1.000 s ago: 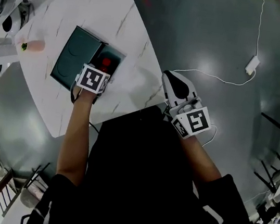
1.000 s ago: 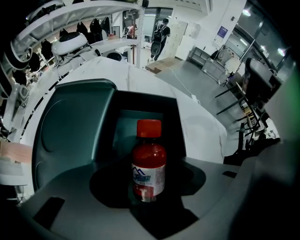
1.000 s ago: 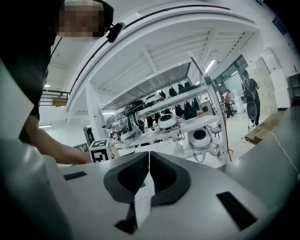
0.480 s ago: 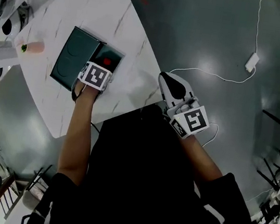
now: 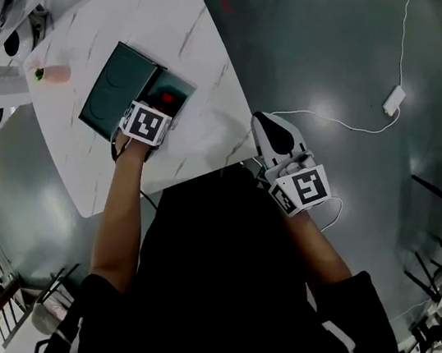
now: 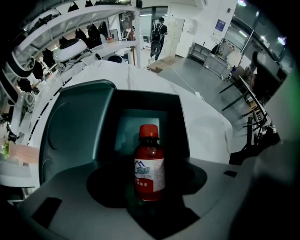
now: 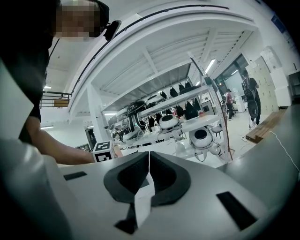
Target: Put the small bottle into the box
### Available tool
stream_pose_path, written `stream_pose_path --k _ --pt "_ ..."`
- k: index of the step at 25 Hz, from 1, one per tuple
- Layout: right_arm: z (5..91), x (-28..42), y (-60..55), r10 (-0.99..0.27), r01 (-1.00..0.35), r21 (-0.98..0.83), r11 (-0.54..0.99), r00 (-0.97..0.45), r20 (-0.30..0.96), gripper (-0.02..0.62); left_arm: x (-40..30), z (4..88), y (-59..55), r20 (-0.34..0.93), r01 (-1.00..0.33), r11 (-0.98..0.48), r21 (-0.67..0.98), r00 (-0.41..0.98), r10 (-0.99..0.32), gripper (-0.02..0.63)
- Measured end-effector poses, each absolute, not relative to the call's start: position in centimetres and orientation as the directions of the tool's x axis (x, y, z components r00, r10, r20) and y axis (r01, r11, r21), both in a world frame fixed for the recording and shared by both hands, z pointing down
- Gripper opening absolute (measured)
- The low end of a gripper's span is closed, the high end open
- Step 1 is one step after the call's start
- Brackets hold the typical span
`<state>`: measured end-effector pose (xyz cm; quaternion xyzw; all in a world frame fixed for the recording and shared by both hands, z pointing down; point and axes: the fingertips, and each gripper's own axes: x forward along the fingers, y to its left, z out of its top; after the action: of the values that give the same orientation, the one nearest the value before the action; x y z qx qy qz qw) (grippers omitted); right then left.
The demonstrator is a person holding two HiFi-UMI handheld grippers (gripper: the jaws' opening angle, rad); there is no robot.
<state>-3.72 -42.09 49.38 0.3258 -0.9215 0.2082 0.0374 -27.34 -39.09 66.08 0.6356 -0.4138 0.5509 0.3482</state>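
Note:
The small bottle (image 6: 149, 168) is dark red with a red cap and a white label. It stands upright between the jaws of my left gripper (image 6: 149, 190), which are opening while the pads still touch its sides. It is at the near edge of the dark green box's (image 6: 140, 105) open tray, and its base is hidden. In the head view, the red cap (image 5: 165, 98) shows in the box (image 5: 115, 84) just beyond my left gripper (image 5: 160, 107). My right gripper (image 5: 270, 136) is shut and empty, off the table's corner; its jaws (image 7: 149, 174) meet in a line.
The box lies with its lid (image 5: 109, 96) folded open to the left on a white marble table (image 5: 147, 10). A peach-coloured object (image 5: 53, 72) lies left of the box. A white cable with an adapter (image 5: 394, 97) runs across the grey floor.
My left gripper has shifted only slightly over the box with the bottle between its jaws. My right gripper has stayed where it was.

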Motion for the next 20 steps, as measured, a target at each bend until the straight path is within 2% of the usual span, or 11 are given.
stream_pose_path --k 3,6,10,12,15,17,20 --pt "48.9 -3.6 -42.1 -0.58 -0.608 -0.35 0.712 -0.791 0.194 0.034 -27.5 64.4 -39.1 0.981 -0.918 -0.397 -0.021 0.058 -0.185 0.288" --pt "48.3 -3.4 -42.0 -0.58 -0.601 -0.338 0.724 -0.796 0.172 0.034 -27.1 62.2 -38.5 0.962 -0.933 -0.36 0.024 0.119 -0.245 0.287" --pt "46.2 -3.0 -42.5 -0.57 -0.574 -0.315 0.756 -0.814 0.113 0.034 -26.9 55.6 -39.2 0.863 -0.943 -0.331 0.024 0.187 -0.469 0.285" --pt "44.7 -2.8 -42.6 -0.553 -0.548 -0.296 0.783 -0.83 0.074 0.034 -26.4 51.3 -39.5 0.747 -0.948 -0.316 0.044 0.242 -0.619 0.255" --pt "42.4 -2.5 -42.3 -0.53 -0.519 -0.252 0.817 -0.847 0.025 0.034 -25.5 44.3 -38.8 0.48 -0.947 -0.294 0.125 0.317 -0.818 0.184" --pt "40.9 -2.4 -42.0 -0.52 -0.506 -0.223 0.833 -0.854 -0.006 0.034 -25.6 40.4 -37.4 0.299 -0.95 -0.272 0.153 0.307 -0.903 0.143" --pt "38.6 -2.6 -41.1 -0.503 -0.489 -0.171 0.855 -0.863 -0.044 0.034 -26.4 36.3 -34.4 0.101 -0.953 -0.232 0.193 0.254 -0.962 0.074"
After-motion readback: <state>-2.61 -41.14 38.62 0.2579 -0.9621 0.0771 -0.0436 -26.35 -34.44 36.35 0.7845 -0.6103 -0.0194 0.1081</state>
